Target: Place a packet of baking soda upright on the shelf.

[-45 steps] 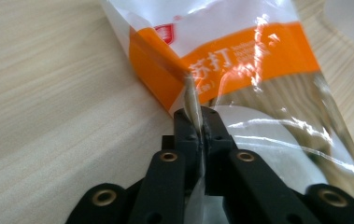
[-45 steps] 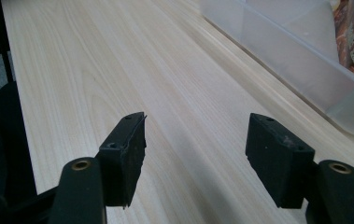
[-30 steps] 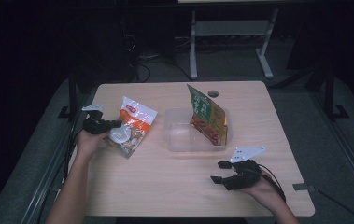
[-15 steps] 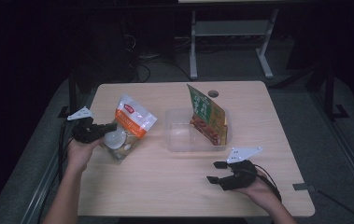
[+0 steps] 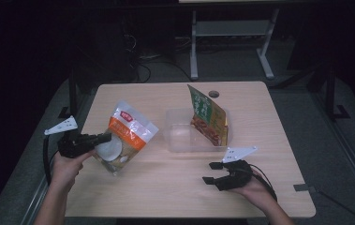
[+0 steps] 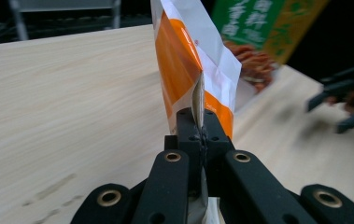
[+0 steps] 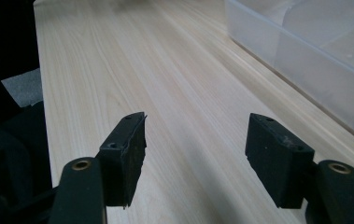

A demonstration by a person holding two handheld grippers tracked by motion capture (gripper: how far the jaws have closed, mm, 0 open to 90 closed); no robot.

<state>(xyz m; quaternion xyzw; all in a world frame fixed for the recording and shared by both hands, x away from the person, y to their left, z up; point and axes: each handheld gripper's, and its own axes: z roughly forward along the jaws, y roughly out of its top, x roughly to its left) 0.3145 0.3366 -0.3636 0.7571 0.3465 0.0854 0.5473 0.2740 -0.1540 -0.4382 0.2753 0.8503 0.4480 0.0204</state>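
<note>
Dark floor and a pale metal frame lay behind the light wooden desk (image 5: 175, 187), which stood lit in an otherwise dim room. Near the left edge of the desk, the left claw (image 5: 104, 138) was clamped tight on the edge of an orange-and-white snack bag (image 5: 126, 136), its jaws pressed together with the thin seam of the bag pinched between them; in the left gripper view the bag (image 6: 188, 70) rose edge-on straight up from the closed jaws. Seen from above, the bag hung tilted, its top corner toward the middle of the desk and its lower end just over the wood, well to the left of a clear plastic box (image 5: 184, 138). That box sat in the middle of the desk, and a green-and-red snack bag (image 5: 208, 117) stood leaning in its right part. On the near right side, the right claw (image 5: 211, 172) rested low over the desk in the person's hand, its jaws apart with nothing between them; the right gripper view showed bare wood between the two black pads (image 7: 128, 154) and the wall of the clear box (image 7: 305, 60) off to the upper right. A grey three-cornered plate sat on top of each claw.
</note>
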